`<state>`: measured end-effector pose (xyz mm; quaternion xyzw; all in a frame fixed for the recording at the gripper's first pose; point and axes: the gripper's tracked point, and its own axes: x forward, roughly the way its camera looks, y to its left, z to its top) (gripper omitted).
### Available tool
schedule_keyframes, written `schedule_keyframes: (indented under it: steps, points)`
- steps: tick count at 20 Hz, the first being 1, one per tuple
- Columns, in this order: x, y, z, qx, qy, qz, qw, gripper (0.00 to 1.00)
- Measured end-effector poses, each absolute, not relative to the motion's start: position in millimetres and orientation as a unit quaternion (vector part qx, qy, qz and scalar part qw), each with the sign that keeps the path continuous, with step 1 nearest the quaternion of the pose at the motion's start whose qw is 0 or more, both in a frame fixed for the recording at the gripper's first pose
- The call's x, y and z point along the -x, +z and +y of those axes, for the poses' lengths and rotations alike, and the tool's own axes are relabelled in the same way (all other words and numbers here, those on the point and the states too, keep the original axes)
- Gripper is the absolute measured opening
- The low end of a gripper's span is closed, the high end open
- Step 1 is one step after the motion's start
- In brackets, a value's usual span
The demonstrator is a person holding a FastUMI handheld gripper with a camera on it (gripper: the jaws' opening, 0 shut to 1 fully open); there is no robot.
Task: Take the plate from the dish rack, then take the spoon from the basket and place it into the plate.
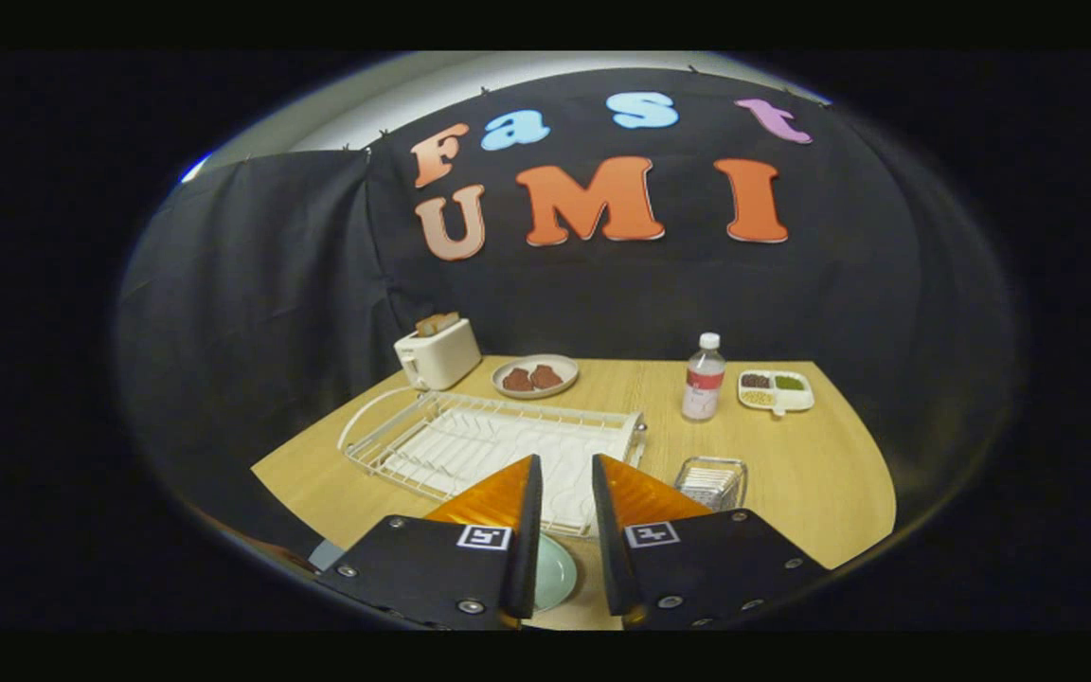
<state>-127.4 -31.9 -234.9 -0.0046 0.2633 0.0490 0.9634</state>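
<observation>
My gripper (566, 461) hangs above the near part of the wooden table (820, 474), open, with a narrow gap and nothing between its fingers. Low in that gap, a pale green plate (553, 573) lies flat on the table near the front edge, partly hidden by the left finger. The white wire dish rack (470, 440) stands just beyond the fingertips, and no dishes stand in it. A small metal wire basket (711, 481) sits right of the right finger, next to the rack. Its contents are too small to make out.
At the back of the table stand a white toaster (437, 352), a plate with two brown pieces of food (534, 376), a plastic bottle (703, 377) and a divided white dish (776, 389) with beans. Bare wood lies to the right of the basket.
</observation>
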Motion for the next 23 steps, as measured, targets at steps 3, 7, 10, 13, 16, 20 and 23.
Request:
schedule_keyframes:
  steps: [3,7,10,13,16,20,23]
  points:
    - [111.4,-173.8,-40.4,0.016,0.036,0.201,0.979,0.39]
    - [95.7,-137.2,-40.2,0.045,0.022,0.148,0.988,0.62]
    - [88.5,-109.4,-38.1,0.051,0.009,0.110,0.993,0.77]
    - [85.5,-88.1,-39.5,0.055,-0.003,0.080,0.995,0.88]
    - [85.2,-67.1,-42.5,0.072,-0.014,0.057,0.996,0.90]
    - [86.3,-40.2,-42.3,0.073,-0.025,0.026,0.997,0.91]
    - [88.1,-22.2,-42.2,0.078,-0.029,0.008,0.997,0.91]
